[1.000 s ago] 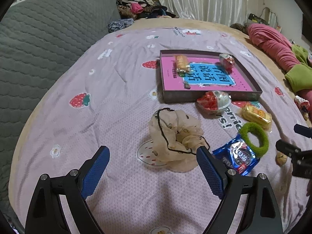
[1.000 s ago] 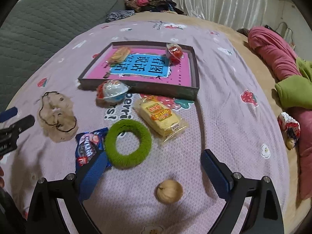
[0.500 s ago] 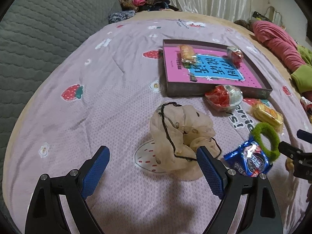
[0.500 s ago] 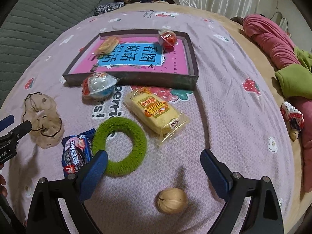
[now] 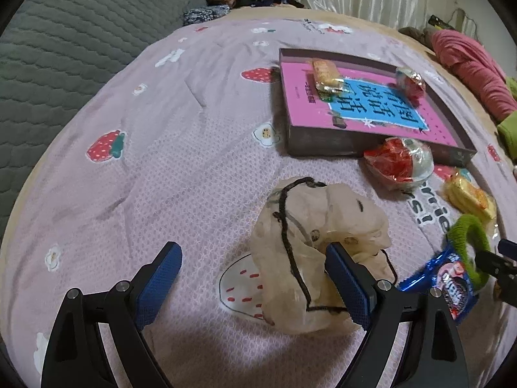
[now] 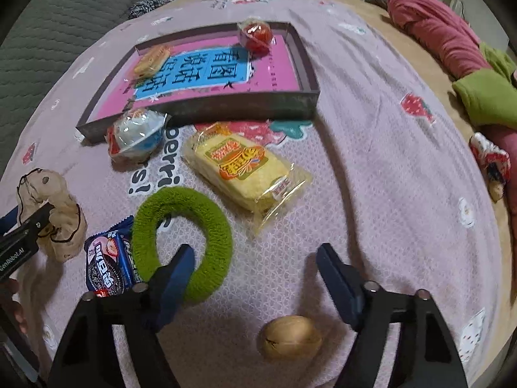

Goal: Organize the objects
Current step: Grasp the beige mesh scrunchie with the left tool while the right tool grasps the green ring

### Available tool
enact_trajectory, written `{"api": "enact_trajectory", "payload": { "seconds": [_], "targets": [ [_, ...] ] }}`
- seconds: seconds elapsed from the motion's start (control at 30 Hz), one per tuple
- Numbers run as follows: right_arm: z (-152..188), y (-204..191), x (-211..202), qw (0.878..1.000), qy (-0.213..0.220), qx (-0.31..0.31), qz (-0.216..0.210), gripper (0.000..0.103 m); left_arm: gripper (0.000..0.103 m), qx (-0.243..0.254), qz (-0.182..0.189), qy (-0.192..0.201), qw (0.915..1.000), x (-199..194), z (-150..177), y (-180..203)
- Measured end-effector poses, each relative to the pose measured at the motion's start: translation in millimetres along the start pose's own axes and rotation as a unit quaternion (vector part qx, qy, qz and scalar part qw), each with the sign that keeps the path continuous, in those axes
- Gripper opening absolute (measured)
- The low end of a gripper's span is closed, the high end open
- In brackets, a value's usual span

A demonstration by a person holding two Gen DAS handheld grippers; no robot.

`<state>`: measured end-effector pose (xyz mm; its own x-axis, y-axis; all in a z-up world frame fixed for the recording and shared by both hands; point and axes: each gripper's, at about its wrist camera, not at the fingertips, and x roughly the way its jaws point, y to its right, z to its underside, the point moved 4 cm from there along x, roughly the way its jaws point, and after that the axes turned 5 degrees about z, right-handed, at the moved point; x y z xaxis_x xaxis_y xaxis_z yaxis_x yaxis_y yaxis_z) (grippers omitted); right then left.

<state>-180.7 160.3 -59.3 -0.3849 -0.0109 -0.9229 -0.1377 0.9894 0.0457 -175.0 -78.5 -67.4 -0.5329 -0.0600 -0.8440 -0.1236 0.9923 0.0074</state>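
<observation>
A beige scrunchie [image 5: 307,242] with a black cord lies on the pink bedspread. My left gripper [image 5: 253,274] is open low over it, and its right finger covers the scrunchie's near edge. My right gripper [image 6: 258,271] points down with its jaws closing. Its left fingertip sits at the hole of the green ring [image 6: 181,239], so the ring's near band lies between the fingers, unpressed. A walnut [image 6: 290,341] lies just below the gripper. A blue cookie pack [image 6: 106,265], a yellow snack pack [image 6: 245,171] and a wrapped ball [image 6: 139,135] lie nearby.
A shallow dark tray [image 6: 226,106] with a pink book inside holds a snack bar [image 6: 152,59] and a red wrapped ball [image 6: 257,32]. A grey quilted cushion [image 5: 64,48] lies at the left. Pink and green clothes [image 6: 452,42] and a small doll [image 6: 491,165] line the right edge.
Both grippers have come down closer to the bedspread. The left has moved onto the scrunchie. The right's jaws have narrowed and its left finger now reaches the green ring.
</observation>
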Motion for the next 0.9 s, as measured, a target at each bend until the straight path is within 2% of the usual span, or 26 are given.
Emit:
{"api": "enact_trajectory", "payload": {
  "seconds": [0.07, 0.33, 0.43, 0.5, 0.57, 0.67, 0.77, 0.83, 0.9],
  "targets": [
    [0, -1, 6, 1.000, -0.011, 0.002, -0.001, 0.069, 0.090, 0.007, 0.000, -0.004, 1.0000, 4, 2, 3],
    [-3, -7, 15, 1.000, -0.027, -0.002, 0.008, 0.069, 0.081, 0.012, 0.014, -0.014, 0.9997, 16, 3, 11],
    [-4, -12, 18, 0.999, -0.036, -0.012, 0.019, 0.073, 0.057, 0.011, 0.028, -0.018, 0.9994, 18, 4, 16],
    [-4, -14, 21, 0.998, -0.041, -0.023, 0.032, 0.076, 0.052, 0.020, 0.023, -0.017, 0.9994, 17, 5, 21],
    [-4, -15, 21, 0.998, -0.040, -0.026, 0.037, 0.076, 0.037, 0.027, 0.027, -0.015, 0.9992, 15, 5, 26],
    [-4, -17, 19, 0.998, -0.031, -0.035, 0.035, 0.074, 0.028, 0.029, 0.031, -0.015, 0.9990, 13, 5, 29],
    [-5, -18, 15, 0.999, -0.018, -0.037, 0.028, 0.058, 0.025, 0.030, 0.033, -0.014, 0.9989, 12, 5, 29],
    [-6, -19, 10, 0.999, -0.007, -0.043, 0.025, 0.030, 0.025, 0.030, 0.033, -0.012, 0.9989, 10, 5, 28],
    [-7, -21, 5, 0.999, -0.002, -0.049, 0.013, 0.019, 0.025, 0.028, 0.036, -0.012, 0.9989, 9, 4, 28]
  ]
}}
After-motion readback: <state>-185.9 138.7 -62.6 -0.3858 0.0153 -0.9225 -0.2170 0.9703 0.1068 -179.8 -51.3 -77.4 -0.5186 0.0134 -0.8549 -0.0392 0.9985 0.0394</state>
